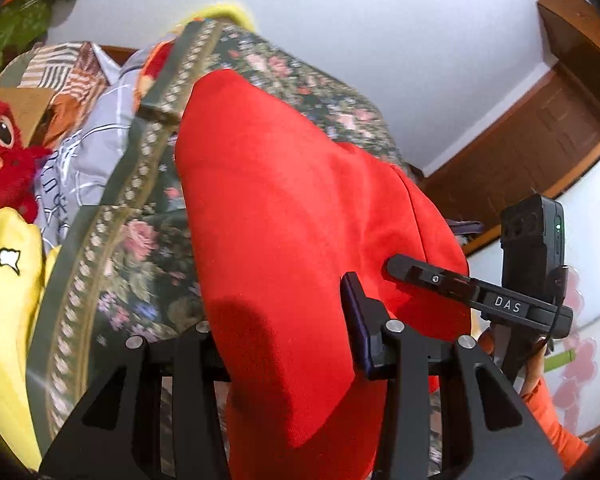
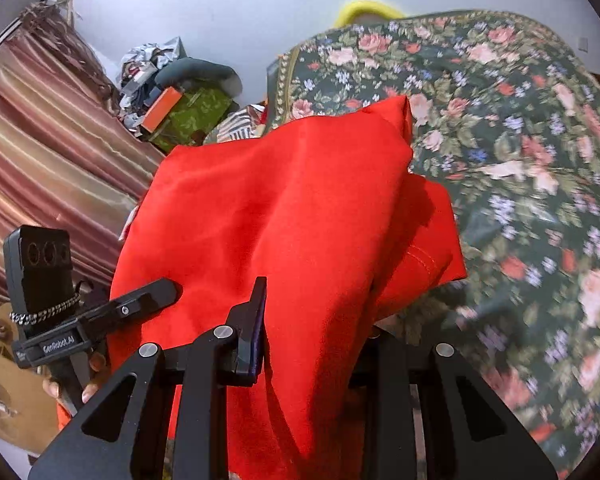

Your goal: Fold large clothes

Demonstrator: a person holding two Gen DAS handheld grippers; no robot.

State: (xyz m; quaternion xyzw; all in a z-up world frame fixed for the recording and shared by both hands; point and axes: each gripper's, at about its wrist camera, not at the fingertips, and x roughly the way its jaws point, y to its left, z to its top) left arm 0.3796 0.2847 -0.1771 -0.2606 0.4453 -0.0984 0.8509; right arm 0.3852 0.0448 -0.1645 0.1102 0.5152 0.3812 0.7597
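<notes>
Fingers of the left gripper (image 1: 296, 332) stand partly closed with a thick fold of the red garment (image 1: 284, 208) filling the gap between them; the right-hand finger (image 1: 360, 320) presses against the cloth, while the other is buried under it and cannot be seen. The right gripper (image 2: 320, 320) is closed narrower, and here too the red garment (image 2: 284, 208) passes through the gap: its left finger (image 2: 256, 316) lies hard against the fabric, its partner hidden beneath the drape. Both pairs grip the same piece of clothing.

From each grip the garment spreads forward and upward away from the fingers, lifted over the bed with the floral bedspread (image 2: 520, 140). In the right wrist view it is doubled, with a hemmed layer showing just to the right of the fingers, over the bedspread's middle. In the left wrist view the cloth runs as a long red sheet toward the bedspread's bordered edge (image 1: 140, 184).

Count: one red garment, two grippers, one floral bedspread. Beyond the bordered edge lie one red plush toy (image 1: 4, 152), one yellow plush toy (image 1: 8, 288) and a grey patterned cloth (image 1: 96, 136). A person's hand (image 2: 72, 388) holds the left gripper's handle in the right wrist view, and an orange sleeve (image 1: 552, 420) shows in the left wrist view.
</notes>
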